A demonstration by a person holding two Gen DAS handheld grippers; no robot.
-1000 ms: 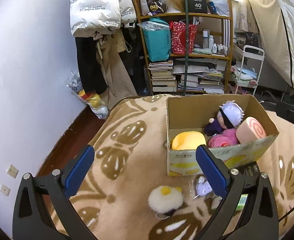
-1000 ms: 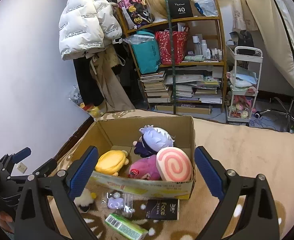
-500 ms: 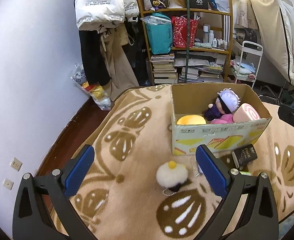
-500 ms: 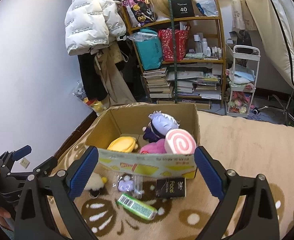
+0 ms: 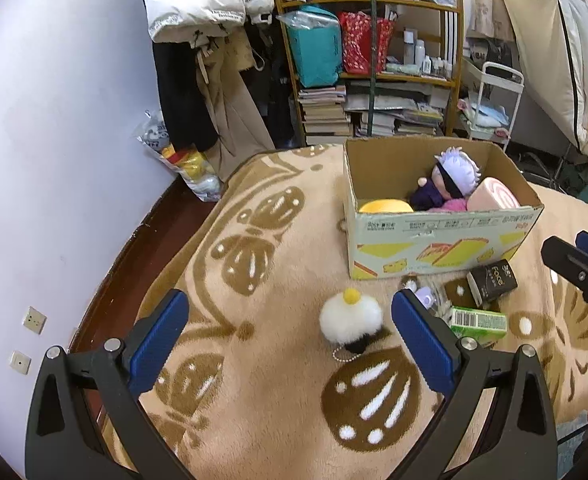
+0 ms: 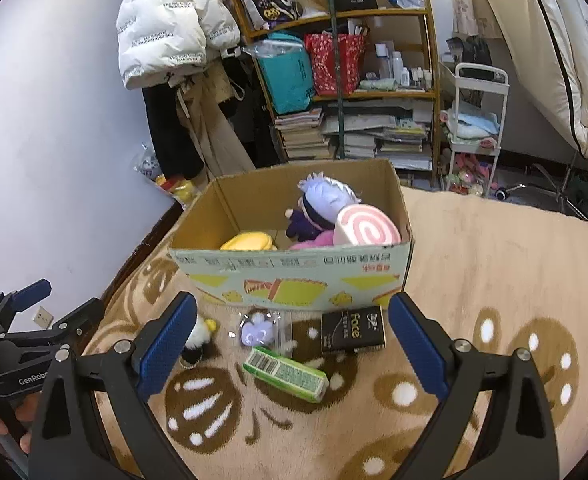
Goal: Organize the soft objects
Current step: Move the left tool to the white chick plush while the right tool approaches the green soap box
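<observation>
A cardboard box (image 5: 442,240) (image 6: 290,276) stands on the patterned blanket and holds a yellow plush (image 6: 250,240), a purple-haired doll (image 6: 326,200), a pink plush and a pink swirl-roll cushion (image 6: 366,230). In front of it lie a white fluffy plush with a yellow dot (image 5: 350,316) (image 6: 200,334), a small purple toy in clear wrap (image 6: 256,330), a black "Face" packet (image 6: 352,330) and a green packet (image 6: 286,372). My left gripper (image 5: 288,340) is open, above the blanket beside the white plush. My right gripper (image 6: 292,346) is open over the small items.
A wooden shelf (image 6: 342,92) with books and bags stands behind the box, with coats (image 6: 174,32) hung at its left. A white trolley (image 6: 474,128) stands at the right. The blanket's left edge drops to a dark floor (image 5: 134,248) by the wall.
Both grippers have drawn back and up from the box. The box looks smaller and farther, and more of the blanket and the loose items in front shows.
</observation>
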